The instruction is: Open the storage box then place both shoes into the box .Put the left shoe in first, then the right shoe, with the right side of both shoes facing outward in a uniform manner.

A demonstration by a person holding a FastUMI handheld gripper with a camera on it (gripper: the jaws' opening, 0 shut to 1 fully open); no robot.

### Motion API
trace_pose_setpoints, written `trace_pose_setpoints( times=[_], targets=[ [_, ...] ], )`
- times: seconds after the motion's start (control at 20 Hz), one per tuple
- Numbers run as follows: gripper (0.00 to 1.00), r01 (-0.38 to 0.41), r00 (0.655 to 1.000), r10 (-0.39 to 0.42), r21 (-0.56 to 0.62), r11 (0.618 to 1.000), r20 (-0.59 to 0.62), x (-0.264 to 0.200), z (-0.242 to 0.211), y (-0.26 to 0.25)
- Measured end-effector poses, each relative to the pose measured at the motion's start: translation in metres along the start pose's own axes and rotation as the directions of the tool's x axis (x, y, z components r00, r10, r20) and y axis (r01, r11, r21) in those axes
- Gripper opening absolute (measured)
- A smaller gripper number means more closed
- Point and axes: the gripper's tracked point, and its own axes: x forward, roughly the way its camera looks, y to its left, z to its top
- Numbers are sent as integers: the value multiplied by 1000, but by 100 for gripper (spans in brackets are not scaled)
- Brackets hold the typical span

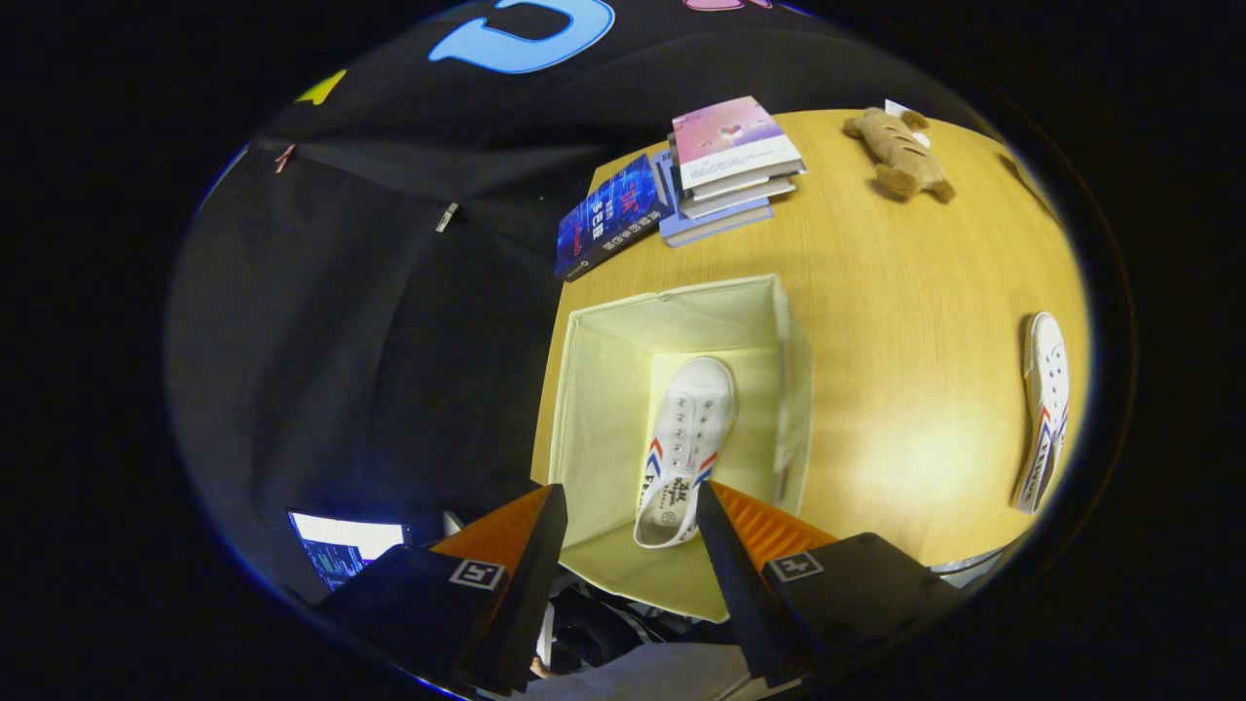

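Shoes number two: one white shoe lies sole-down inside the open storage box, its heel just ahead of the tool, whose fingers stand apart and hold nothing; the other shoe rests on its side on the counter, well apart from the box. One stack of books and one dark-blue book leaning beside it sit beyond the box, with one brown plush toy farther off. Black cloth walls the booth beside the wooden counter, and one lit screen glows low down beside the tool.
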Motion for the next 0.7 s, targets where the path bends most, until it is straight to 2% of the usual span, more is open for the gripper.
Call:
trace_pose_setpoints(
  times=[0.1,0.2,0.4,0.55,0.7],
  targets=[
    [82,3,999,-4,21,1000,32,-34,6,-35],
    [82,44,996,-48,64,997,74,-65,15,-84],
    [82,200,969,-217,145,969,114,-114,23,-207],
    [82,326,933,-345,172,930,99,-137,16,-288],
    [82,445,888,-457,151,883,49,-144,7,-360]
  ],
)
